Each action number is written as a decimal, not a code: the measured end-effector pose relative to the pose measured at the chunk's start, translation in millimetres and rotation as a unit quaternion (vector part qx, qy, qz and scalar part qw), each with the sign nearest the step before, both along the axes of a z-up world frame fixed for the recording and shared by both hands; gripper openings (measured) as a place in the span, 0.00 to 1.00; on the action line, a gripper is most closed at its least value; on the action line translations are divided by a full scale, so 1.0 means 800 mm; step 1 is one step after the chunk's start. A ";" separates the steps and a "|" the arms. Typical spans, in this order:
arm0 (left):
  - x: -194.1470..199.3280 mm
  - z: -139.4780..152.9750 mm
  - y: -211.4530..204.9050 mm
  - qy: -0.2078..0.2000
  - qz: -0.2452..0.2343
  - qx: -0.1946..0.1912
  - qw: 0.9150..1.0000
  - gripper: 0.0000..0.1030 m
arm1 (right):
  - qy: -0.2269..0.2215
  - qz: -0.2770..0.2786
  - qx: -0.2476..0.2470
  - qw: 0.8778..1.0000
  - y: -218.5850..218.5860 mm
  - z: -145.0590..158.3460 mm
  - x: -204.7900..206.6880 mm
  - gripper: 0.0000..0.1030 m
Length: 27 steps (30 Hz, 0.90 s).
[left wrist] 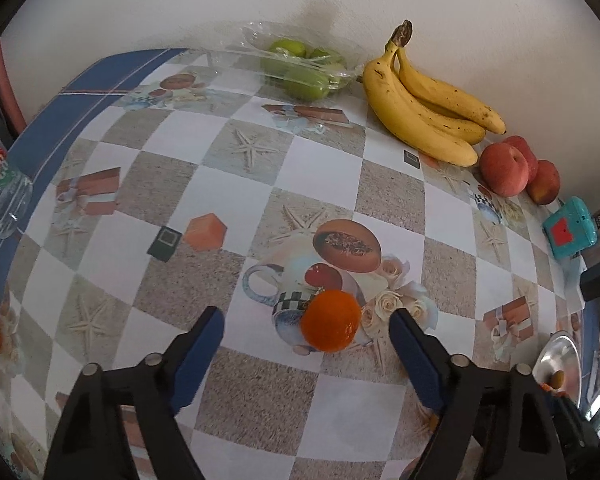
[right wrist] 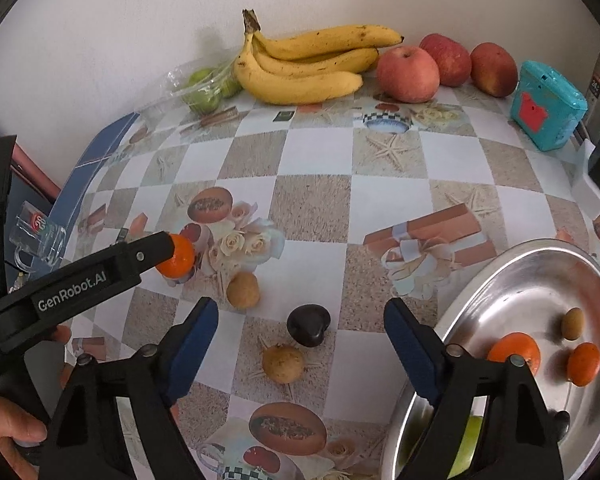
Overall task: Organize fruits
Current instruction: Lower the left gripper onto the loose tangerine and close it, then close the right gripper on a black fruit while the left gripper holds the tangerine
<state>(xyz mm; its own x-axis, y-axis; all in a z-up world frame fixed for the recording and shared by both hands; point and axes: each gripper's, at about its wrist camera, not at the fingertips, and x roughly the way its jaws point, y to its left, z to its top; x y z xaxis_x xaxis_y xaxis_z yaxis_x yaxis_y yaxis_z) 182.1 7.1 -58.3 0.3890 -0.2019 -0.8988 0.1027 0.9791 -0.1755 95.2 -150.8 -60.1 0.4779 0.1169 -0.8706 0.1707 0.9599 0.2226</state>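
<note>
On the patterned worktop (right wrist: 312, 200) my steel bowl (right wrist: 480, 280) already holds small fruit at the right. The banana bunch (right wrist: 300, 68) and apples (right wrist: 408, 74) along the wall are well clear. My left tongs (left wrist: 306, 330) stand spread around a small orange (left wrist: 330, 320), pads not touching it; I judge it light, round and apt to roll, so I'd pinch its widest part. My right tongs (right wrist: 300, 320) stand spread over a dark fruit (right wrist: 309, 324), two brown ones close by.

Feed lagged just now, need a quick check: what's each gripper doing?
Left gripper: open, jaws either side of the orange tangerine, pads not pressing it.
Right gripper: open, holding nothing, dark fruit between its fingertips on the table.
</note>
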 end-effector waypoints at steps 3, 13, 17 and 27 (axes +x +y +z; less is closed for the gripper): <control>0.004 -0.006 -0.003 0.006 -0.002 -0.005 1.000 0.79 | 0.010 0.000 0.000 1.000 -0.001 -0.010 0.003 0.73; 0.010 -0.024 -0.015 0.030 -0.014 -0.008 0.999 0.42 | 0.028 0.011 0.007 1.000 0.001 -0.030 0.011 0.56; 0.011 -0.021 -0.017 0.029 -0.015 -0.010 0.999 0.36 | 0.025 0.011 0.010 1.000 0.000 -0.030 0.012 0.48; 0.008 -0.016 -0.010 0.031 -0.003 -0.015 0.999 0.36 | 0.022 0.010 0.019 1.000 -0.002 -0.030 0.008 0.25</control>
<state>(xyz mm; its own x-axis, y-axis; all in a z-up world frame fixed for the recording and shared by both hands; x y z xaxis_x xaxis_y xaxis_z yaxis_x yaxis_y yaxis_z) 188.1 -0.7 -71.3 0.3311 -0.2313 -0.9148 0.0960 0.9727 -0.2112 101.4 -152.2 -84.4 0.4360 0.1593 -0.8857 0.1625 0.9541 0.2516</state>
